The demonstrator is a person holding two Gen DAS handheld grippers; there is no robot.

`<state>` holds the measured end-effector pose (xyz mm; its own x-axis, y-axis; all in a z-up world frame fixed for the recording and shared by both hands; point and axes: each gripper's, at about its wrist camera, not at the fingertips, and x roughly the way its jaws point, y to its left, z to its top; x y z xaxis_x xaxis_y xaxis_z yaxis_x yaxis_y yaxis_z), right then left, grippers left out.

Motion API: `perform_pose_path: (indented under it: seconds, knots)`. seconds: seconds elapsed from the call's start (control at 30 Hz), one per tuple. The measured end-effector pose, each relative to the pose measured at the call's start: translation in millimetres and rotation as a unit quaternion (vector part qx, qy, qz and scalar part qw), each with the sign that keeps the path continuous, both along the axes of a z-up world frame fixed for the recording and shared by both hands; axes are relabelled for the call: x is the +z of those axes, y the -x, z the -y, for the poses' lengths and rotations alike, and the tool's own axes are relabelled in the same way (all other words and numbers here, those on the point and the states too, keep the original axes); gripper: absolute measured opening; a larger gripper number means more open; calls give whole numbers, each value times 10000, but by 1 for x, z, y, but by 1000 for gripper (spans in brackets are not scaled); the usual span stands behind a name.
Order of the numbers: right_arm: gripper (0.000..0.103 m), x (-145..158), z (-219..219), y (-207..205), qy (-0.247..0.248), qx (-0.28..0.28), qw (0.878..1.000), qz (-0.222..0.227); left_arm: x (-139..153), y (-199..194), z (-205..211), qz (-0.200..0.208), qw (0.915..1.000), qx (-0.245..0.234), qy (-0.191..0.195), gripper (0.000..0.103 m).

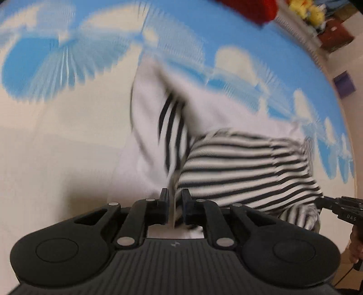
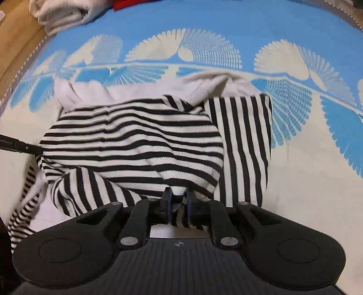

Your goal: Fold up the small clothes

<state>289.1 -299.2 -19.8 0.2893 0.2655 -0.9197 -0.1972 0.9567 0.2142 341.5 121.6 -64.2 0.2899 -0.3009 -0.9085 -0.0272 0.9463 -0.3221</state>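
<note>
Right wrist view: my right hand-held gripper (image 2: 177,202) pinches the striped top's (image 2: 136,140) near hem, my left hand-held gripper (image 1: 175,202) its white edge, lifting it for folding.

black-and-white striped garment (image 2: 136,140), blue-and-cream cloth (image 2: 226,27)

This looks like a room in a home. A blue and cream bedspread (image 2: 226,27) with a fan pattern covers a wide soft surface, folded towels (image 2: 61,12) lie at its edge, and yellow plush toys (image 1: 308,10), though blurred, sit nearby.
</note>
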Motion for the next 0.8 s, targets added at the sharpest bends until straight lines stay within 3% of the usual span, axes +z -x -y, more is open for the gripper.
perform_pose_path:
  seconds: [0.13, 0.2, 0.3, 0.4, 0.43, 0.53, 0.57, 0.63, 0.73, 0.8]
  knots:
    - [30, 27, 7, 3, -165, -101, 9978, 630, 25, 4, 18, 659, 9975, -191, 194, 16]
    - [32, 39, 3, 4, -330, -123, 9945, 988, 28, 4, 29, 759, 9957, -418, 314, 16]
    - [36, 42, -9, 0, -826, 29, 9895, 1186, 20, 7, 44, 663, 9939, -841, 281, 20]
    - [39, 23, -37, 2, -1255, 590, 9869, 822, -5, 3, 56, 202, 9942, -991, -357, 25]
    - [41, 13, -49, 4, -1147, 800, 9881, 641, -14, 2, 56, 15, 9935, -940, -645, 25]
    - [41, -40, -77, 9, -140, 1314, 9907, -334, -25, -3, 47, -194, 9919, -719, -1025, 33]
    - [41, -55, -81, 12, 122, 1377, 9888, -554, -20, -4, 45, -112, 9926, -660, -1013, 33]
    - [42, -59, -85, 16, 251, 1500, 9869, -536, -4, -4, 43, 160, 9937, -613, -927, 33]
    - [42, -33, -80, 11, -213, 1434, 9893, -187, 22, -1, 41, 682, 9937, -660, -596, 35]
    - [42, -20, -74, 8, -418, 1382, 9895, -14, 45, 3, 37, 1206, 9891, -729, -422, 35]
